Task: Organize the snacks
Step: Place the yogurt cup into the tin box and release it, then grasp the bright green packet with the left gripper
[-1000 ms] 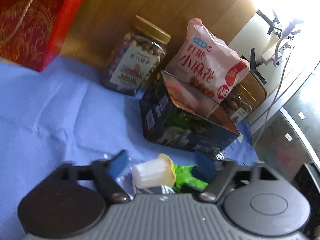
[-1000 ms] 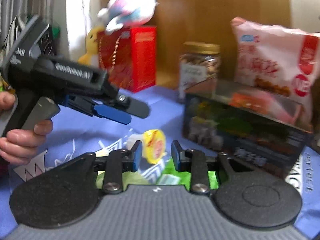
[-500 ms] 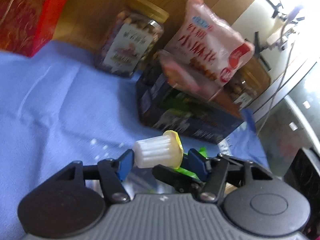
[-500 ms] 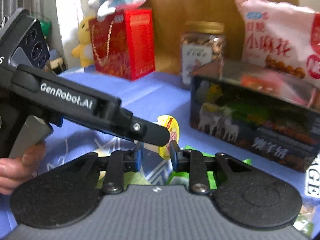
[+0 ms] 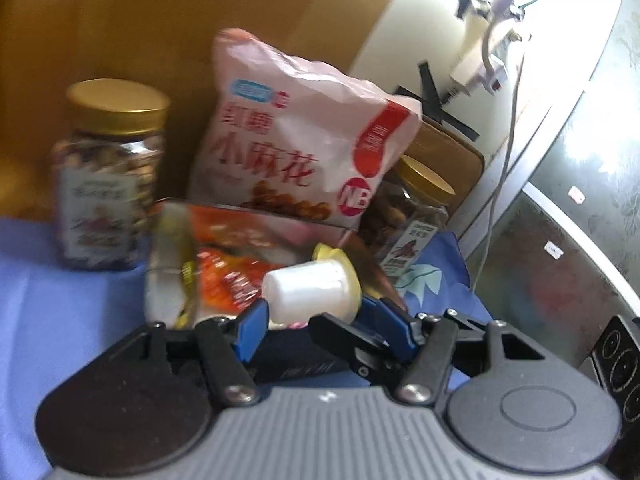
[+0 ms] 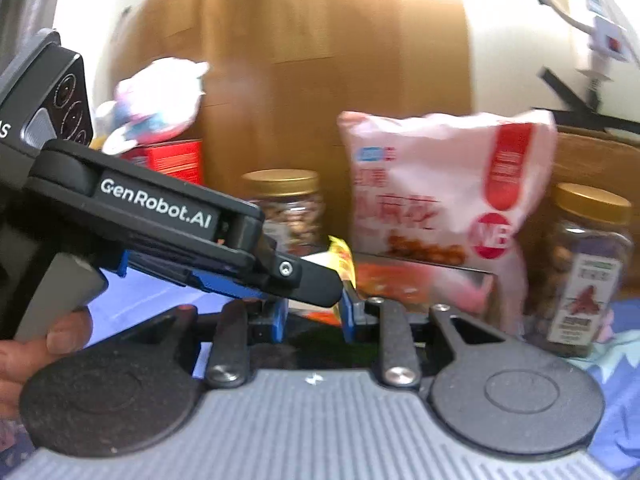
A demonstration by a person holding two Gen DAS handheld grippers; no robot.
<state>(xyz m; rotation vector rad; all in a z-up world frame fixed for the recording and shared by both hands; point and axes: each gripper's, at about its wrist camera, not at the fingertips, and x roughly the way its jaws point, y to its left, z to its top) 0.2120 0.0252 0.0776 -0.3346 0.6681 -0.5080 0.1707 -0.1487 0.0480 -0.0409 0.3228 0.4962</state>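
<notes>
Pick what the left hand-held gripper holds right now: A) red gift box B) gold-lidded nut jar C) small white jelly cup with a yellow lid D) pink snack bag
C: in the left wrist view the small white jelly cup lies on its side, pinched between the blue pads of the left hand-held gripper, above the open snack box.

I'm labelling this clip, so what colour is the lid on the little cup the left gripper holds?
Yellow, on a white ribbed jelly cup held by the left gripper; clearest in the left wrist view.
</notes>
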